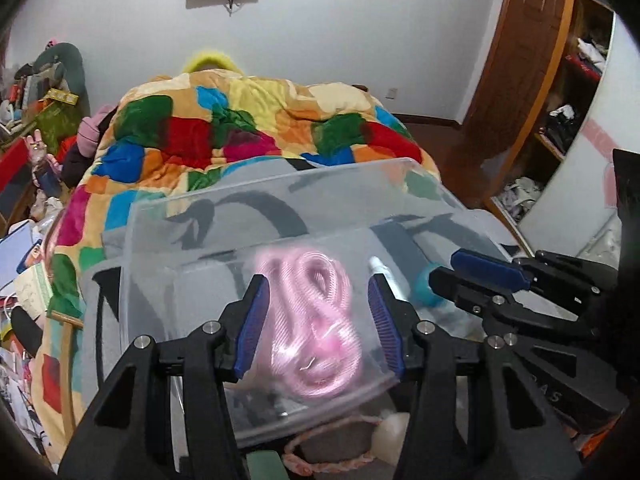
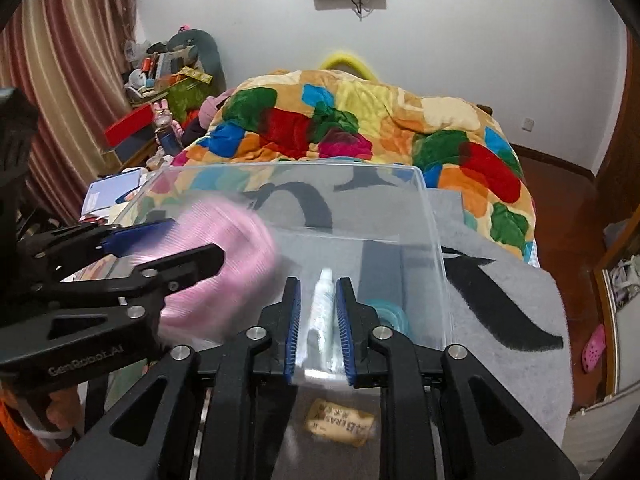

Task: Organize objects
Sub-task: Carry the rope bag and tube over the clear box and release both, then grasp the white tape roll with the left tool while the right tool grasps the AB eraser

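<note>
A clear plastic bin (image 1: 248, 208) (image 2: 424, 208) sits on a grey blanket on the bed. A blurred pink coiled cord (image 1: 316, 320) (image 2: 224, 256) shows between the fingers of my left gripper (image 1: 318, 312), above the bin; the jaws stand wide apart and do not touch it. My right gripper (image 2: 318, 312) frames a white tube (image 2: 322, 300) that seems to lie inside the bin, with a gap on both sides. A teal round object (image 2: 386, 314) (image 1: 426, 292) lies in the bin too. The right gripper also shows in the left wrist view (image 1: 472, 276).
A colourful patchwork quilt (image 1: 248, 128) covers the bed behind the bin. A tan labelled block (image 2: 340, 422) lies near the bin's front. Clutter fills a side table (image 2: 132, 140) at left. A wooden wardrobe (image 1: 532, 80) and shelves stand at right.
</note>
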A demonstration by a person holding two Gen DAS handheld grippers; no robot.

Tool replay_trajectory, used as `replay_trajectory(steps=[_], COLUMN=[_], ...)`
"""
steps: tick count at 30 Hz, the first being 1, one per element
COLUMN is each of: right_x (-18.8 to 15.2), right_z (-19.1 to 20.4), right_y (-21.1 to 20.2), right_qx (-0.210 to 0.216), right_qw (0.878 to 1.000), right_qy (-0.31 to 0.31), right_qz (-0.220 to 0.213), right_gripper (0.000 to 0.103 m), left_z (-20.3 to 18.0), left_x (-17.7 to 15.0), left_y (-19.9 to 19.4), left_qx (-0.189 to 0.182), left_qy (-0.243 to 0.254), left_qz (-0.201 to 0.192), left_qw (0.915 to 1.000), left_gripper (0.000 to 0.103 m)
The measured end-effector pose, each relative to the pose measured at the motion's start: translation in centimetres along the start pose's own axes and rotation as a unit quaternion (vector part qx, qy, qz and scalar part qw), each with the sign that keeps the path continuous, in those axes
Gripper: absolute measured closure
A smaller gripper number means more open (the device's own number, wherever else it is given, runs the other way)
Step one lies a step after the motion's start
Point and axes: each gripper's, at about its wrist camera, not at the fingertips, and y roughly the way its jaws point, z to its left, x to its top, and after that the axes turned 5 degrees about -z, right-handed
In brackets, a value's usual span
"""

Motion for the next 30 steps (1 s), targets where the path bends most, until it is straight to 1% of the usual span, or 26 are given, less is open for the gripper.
replay_trajectory(steps=[2,6,9,11,13,15,18,21,24,27,29,30], right_x=[-0.3,-0.9,-1.8,-2.2,-2.9,-3.8,-5.0,-6.2,-6.9,-7.3,-7.4,-7.4], right_z=[-0.1,0.0,0.2,0.2,0.1,0.1,-0.1,-0.2,-0.3,-0.3,-0.2,-0.2], right_y=[-0.8,-2.6,-4.4,-5.1,-6.0,-6.5,-6.5,-5.7,-3.9,-2.8,-2.2,-2.0], right_qx=[0.003,0.005,0.001,-0.001,-0.007,-0.018,-0.024,-0.028,-0.028,-0.039,-0.038,-0.037], right_qw=[1.000,1.000,0.999,0.999,0.999,0.999,0.999,0.999,0.999,0.999,0.999,0.999], right_qy=[0.002,-0.002,-0.011,-0.014,-0.018,-0.023,-0.025,-0.024,-0.020,-0.022,-0.022,-0.021], right_qz=[-0.006,-0.019,-0.031,-0.036,-0.041,-0.040,-0.030,-0.009,0.016,0.021,0.025,0.027], right_gripper=[0.077,0.076,0.074,0.068,0.065,0.064,0.064,0.063,0.060,0.058,0.053,0.052], left_z=[-0.3,-1.0,-1.5,-1.9,-2.4,-2.6,-2.9,-3.1,-3.5,-3.7,-3.9,-4.1], left_x=[-0.1,-0.6,-1.3,-2.1,-2.9,-3.7,-4.7,-5.9,-7.0,-7.9,-8.6,-8.8], left_y=[-0.7,-2.5,-3.8,-4.8,-5.5,-5.9,-6.1,-5.7,-5.1,-4.6,-4.3,-4.2], left_qx=[0.001,0.008,0.017,0.022,0.017,0.010,-0.004,-0.017,-0.027,-0.033,-0.037,-0.037], left_qy=[0.010,0.032,0.048,0.058,0.064,0.065,0.062,0.061,0.066,0.068,0.068,0.069], left_qz=[-0.007,-0.022,-0.034,-0.043,-0.048,-0.048,-0.040,-0.022,-0.005,0.009,0.016,0.018], left_qw=[0.9999,0.9992,0.9981,0.9972,0.9966,0.9967,0.9973,0.9977,0.9974,0.9971,0.9969,0.9967], left_gripper=[0.052,0.052,0.046,0.043,0.039,0.039,0.039,0.039,0.039,0.039,0.039,0.039])
